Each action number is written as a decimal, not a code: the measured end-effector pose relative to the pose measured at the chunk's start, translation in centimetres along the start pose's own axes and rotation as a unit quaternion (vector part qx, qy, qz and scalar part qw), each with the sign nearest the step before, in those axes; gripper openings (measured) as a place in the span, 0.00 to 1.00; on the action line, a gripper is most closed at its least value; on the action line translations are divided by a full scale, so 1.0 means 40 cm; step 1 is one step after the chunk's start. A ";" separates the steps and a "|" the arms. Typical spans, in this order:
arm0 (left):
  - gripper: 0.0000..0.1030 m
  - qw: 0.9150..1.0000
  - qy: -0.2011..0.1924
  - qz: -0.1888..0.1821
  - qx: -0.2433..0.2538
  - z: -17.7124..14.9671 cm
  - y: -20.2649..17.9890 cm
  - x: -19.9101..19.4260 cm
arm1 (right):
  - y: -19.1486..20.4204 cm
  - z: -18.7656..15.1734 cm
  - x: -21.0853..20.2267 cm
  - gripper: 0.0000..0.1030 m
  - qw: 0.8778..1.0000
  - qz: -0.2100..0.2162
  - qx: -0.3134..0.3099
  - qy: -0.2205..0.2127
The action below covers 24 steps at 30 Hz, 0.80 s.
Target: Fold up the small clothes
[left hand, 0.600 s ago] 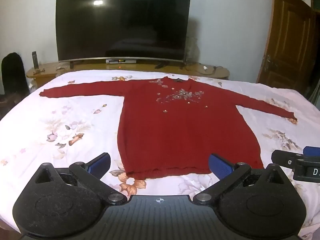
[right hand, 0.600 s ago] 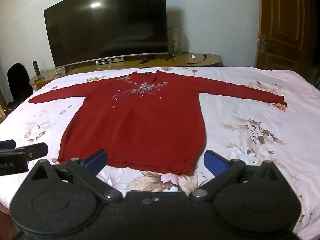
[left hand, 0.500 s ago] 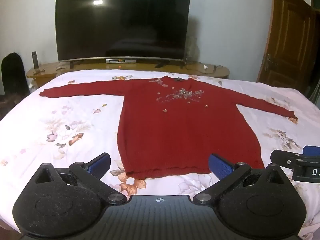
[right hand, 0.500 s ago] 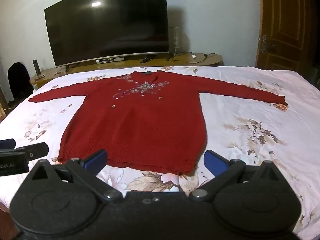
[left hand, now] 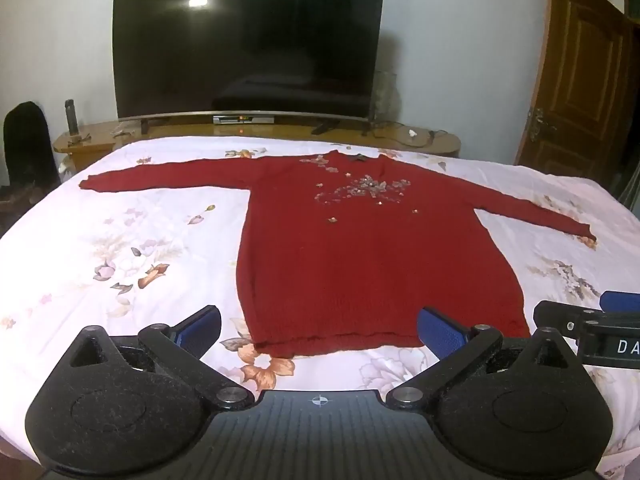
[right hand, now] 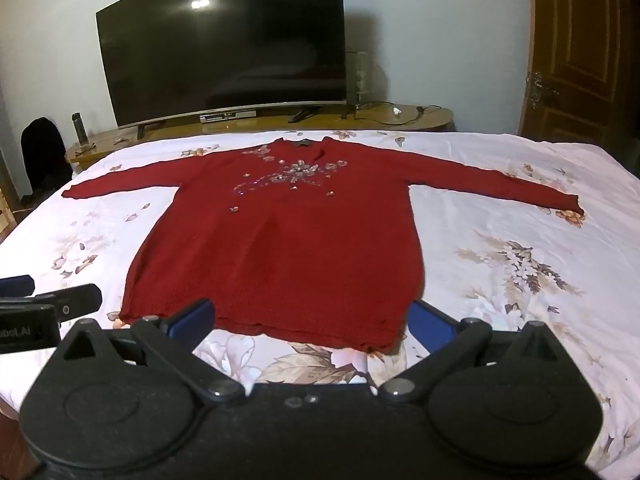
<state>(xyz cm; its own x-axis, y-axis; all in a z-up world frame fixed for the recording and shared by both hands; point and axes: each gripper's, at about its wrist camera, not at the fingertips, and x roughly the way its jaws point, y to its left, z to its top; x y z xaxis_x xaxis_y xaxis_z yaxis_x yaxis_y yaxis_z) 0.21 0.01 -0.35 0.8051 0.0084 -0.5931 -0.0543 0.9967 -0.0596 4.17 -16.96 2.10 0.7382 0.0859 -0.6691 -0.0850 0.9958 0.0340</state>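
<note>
A red long-sleeved sweater [left hand: 360, 248] [right hand: 280, 248] with sequin flowers on the chest lies flat, face up, on the bed, both sleeves spread out sideways and the hem toward me. My left gripper [left hand: 320, 330] hovers open just short of the hem, nothing between its blue pads. My right gripper [right hand: 310, 322] is open too, over the hem's right part, holding nothing. Each gripper shows at the edge of the other's view: the right one [left hand: 592, 328] and the left one [right hand: 44, 308].
The bed [left hand: 100, 240] has a white floral sheet. Behind it a low wooden cabinet [left hand: 88, 142] carries a large dark TV [left hand: 248, 44], a bottle and cables. A brown door [left hand: 584, 72] stands at the right, a dark chair [left hand: 24, 140] at the left.
</note>
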 end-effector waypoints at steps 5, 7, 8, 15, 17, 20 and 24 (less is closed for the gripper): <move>1.00 1.000 0.000 -0.003 0.001 0.000 0.000 0.003 | -0.001 0.001 -0.002 0.99 1.000 -0.001 -0.002 0.001; 1.00 1.000 0.000 -0.004 0.001 0.003 -0.004 0.003 | 0.000 0.002 -0.001 0.99 1.000 -0.002 -0.002 0.001; 1.00 1.000 0.000 -0.004 0.001 0.002 -0.005 0.003 | 0.001 0.003 0.000 0.99 1.000 -0.001 -0.002 0.002; 1.00 1.000 0.003 -0.003 0.001 0.003 -0.006 0.004 | 0.005 0.002 0.000 0.99 1.000 -0.002 -0.004 0.002; 1.00 1.000 0.002 -0.003 0.001 0.002 -0.006 0.004 | 0.004 0.002 -0.001 0.99 1.000 -0.002 -0.004 0.002; 1.00 1.000 0.002 -0.003 0.002 0.001 -0.006 0.003 | 0.005 0.002 -0.002 0.99 1.000 -0.001 -0.004 0.003; 1.00 1.000 0.003 -0.003 0.001 0.001 -0.006 0.003 | 0.006 0.001 -0.003 0.99 1.000 0.000 -0.005 0.003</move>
<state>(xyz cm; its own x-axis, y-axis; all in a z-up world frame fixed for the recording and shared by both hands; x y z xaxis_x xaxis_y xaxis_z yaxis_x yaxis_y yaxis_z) 0.35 -0.23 -0.37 0.8022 0.0018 -0.5970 -0.0478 0.9970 -0.0612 4.09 -16.74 2.22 0.7338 0.0849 -0.6741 -0.0912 0.9955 0.0261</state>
